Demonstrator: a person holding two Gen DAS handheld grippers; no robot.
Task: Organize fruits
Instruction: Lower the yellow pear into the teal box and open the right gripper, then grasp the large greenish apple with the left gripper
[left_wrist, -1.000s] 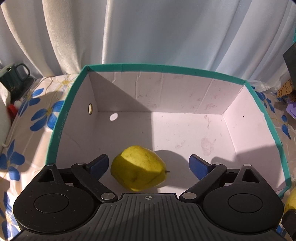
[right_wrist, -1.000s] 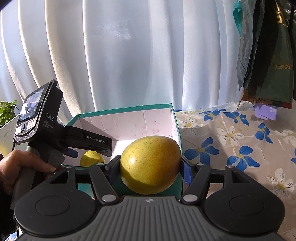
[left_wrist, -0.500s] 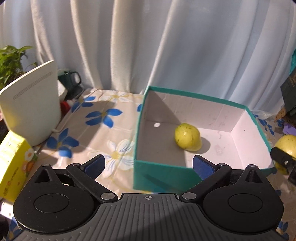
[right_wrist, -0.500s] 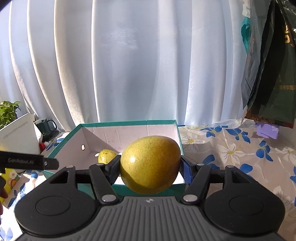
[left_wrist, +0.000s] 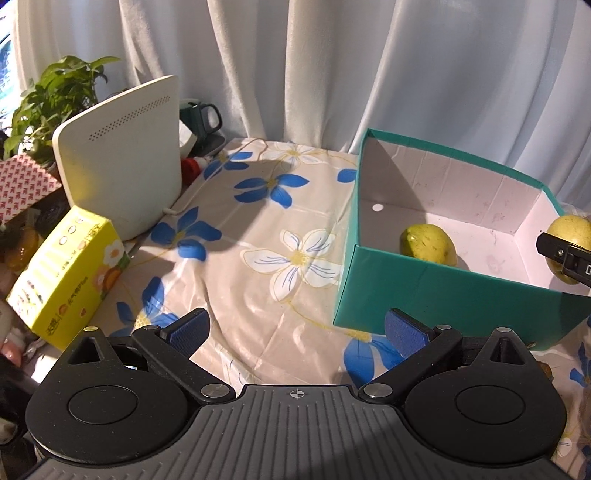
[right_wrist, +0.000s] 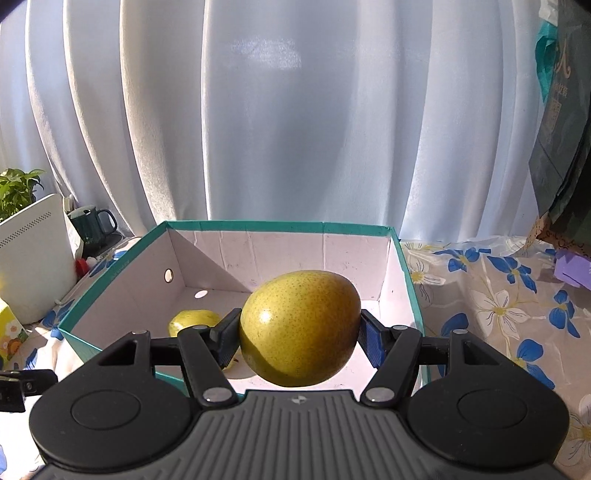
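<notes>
A teal cardboard box (left_wrist: 454, 295) with a white inside stands on the flowered tablecloth; it also shows in the right wrist view (right_wrist: 110, 273). One yellow-green pear (left_wrist: 428, 244) lies inside it, also seen in the right wrist view (right_wrist: 194, 320). My left gripper (left_wrist: 295, 328) is open and empty, to the left of and in front of the box. My right gripper (right_wrist: 299, 332) is shut on a second pear (right_wrist: 300, 326) and holds it above the box's near edge; that pear shows at the right edge of the left wrist view (left_wrist: 570, 240).
A white router-like device (left_wrist: 122, 155), a yellow carton (left_wrist: 70, 273), a dark green mug (left_wrist: 201, 120) and a potted plant (left_wrist: 55, 96) stand at the left. White curtains hang behind. Dark bags (right_wrist: 561, 147) hang at the right.
My left gripper has drawn back out of the box and to the left, leaving the first pear inside. My right gripper has carried its pear up over the box.
</notes>
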